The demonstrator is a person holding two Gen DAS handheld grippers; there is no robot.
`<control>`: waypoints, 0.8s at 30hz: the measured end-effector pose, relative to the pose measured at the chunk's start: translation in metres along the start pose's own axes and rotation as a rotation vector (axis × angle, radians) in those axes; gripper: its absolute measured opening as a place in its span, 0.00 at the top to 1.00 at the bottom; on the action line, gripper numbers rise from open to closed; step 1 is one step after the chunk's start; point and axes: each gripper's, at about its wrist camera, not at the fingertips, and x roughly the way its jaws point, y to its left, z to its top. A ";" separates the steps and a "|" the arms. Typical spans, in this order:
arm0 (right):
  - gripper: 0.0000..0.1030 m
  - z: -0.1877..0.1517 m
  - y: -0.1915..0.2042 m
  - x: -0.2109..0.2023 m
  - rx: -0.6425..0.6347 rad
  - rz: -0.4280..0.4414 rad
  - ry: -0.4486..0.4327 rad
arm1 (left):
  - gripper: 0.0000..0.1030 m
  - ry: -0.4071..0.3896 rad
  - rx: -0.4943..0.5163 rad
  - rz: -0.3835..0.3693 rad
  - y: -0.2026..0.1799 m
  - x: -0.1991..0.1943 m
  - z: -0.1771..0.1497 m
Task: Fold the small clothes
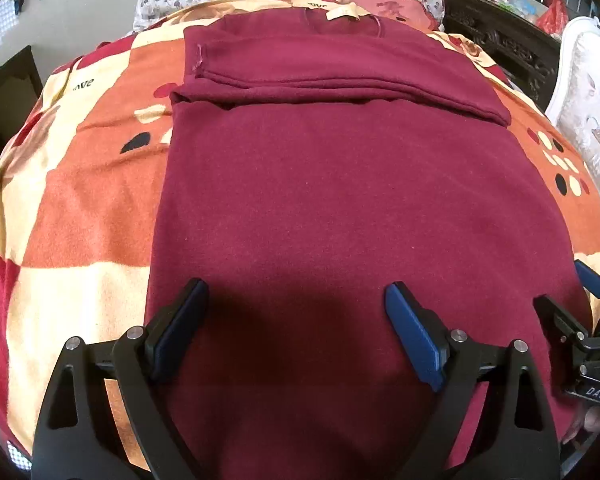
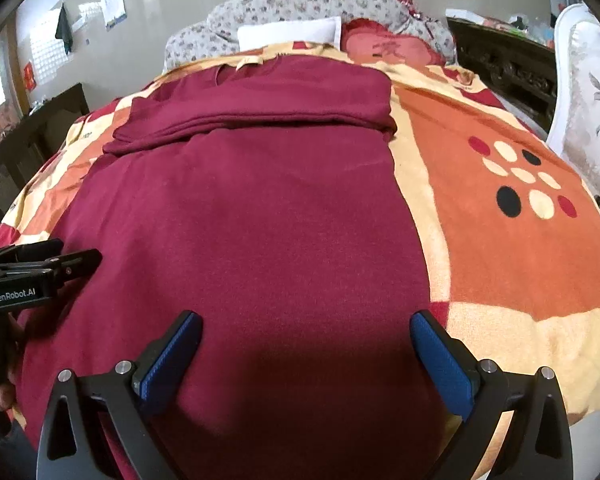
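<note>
"GenRobot.AI" stands on the left tool's (image 2: 44, 268) body; "DAS" on the right tool (image 1: 580, 312).

Left tool (image 1: 296, 300): jaws spread wide, blue pads facing each other, nothing pinched between them, angled downward.
Right tool (image 2: 306, 334): jaws spread wide, nothing clamped, angled downward.
Spacing: side by side, close together.

A sweater (image 1: 340, 200) lies flat on a blanket (image 1: 80, 208) that covers the bed, its sleeves (image 1: 340, 76) folded across it at the far end. Pillows (image 2: 288, 32) lie beyond it. A cabinet (image 2: 504, 64) stands far right, a chair (image 1: 592, 112) right.
</note>
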 end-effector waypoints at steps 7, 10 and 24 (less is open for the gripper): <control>0.00 -0.001 0.000 0.001 -0.003 0.000 -0.020 | 0.12 -0.019 -0.001 -0.004 -0.001 -0.001 -0.002; 0.00 0.005 -0.012 -0.010 0.050 0.079 -0.012 | 0.12 -0.017 -0.005 -0.095 0.009 -0.013 -0.005; 0.01 -0.043 -0.066 -0.097 0.185 0.220 -0.002 | 0.12 0.009 -0.035 -0.182 0.088 -0.073 -0.068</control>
